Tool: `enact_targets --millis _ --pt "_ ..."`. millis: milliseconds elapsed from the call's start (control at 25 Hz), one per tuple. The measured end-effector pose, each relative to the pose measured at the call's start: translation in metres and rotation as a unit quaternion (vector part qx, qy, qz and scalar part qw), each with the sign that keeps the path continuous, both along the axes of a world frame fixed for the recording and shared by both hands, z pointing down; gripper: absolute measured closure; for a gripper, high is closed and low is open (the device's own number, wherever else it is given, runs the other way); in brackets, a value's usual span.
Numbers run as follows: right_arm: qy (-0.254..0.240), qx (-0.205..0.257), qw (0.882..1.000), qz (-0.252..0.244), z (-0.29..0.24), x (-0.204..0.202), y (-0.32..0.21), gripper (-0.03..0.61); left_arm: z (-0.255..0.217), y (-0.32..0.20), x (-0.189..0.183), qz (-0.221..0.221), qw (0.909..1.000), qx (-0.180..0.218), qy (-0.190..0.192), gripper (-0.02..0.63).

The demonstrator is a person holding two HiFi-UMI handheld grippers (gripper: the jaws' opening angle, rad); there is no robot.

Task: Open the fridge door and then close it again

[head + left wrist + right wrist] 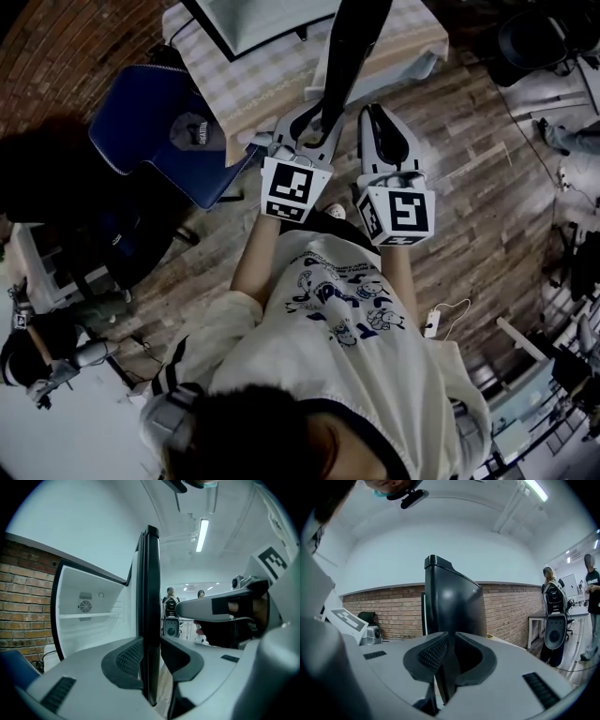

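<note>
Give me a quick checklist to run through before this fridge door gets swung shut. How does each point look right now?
1. Door open: ok. The fridge door stands swung out and the white interior shows.
2. Grip on the door: ok. The left gripper has the door's edge between its pads, both against it.
3. Other tool free: ok. The right gripper is shut on nothing, beside the door.
4. Nothing sticking out of the fridge: ok as far as can be seen; the shelf looks bare.
5. Blue chair clear of the door's swing: cannot tell.
</note>
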State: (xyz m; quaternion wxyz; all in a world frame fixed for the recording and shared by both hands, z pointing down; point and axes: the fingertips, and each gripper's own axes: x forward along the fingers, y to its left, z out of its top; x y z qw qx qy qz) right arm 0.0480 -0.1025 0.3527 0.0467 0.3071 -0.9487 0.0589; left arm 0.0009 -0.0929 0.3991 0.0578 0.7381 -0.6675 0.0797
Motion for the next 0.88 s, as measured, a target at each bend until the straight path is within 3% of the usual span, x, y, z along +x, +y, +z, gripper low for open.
enact_targets --millis 480,880 --pt "-0.005 0.002 0.999 0.038 -0.005 0.067 -0.016 0.535 -0.001 -0.023 0.079 0.054 0.9985 0.005 -0.001 0.492" --pt "0.003 -0.01 0.999 0.043 -0.003 0.097 -0.036 0.532 -0.003 -0.046 0.122 0.087 0.9962 0.004 0.008 0.492"
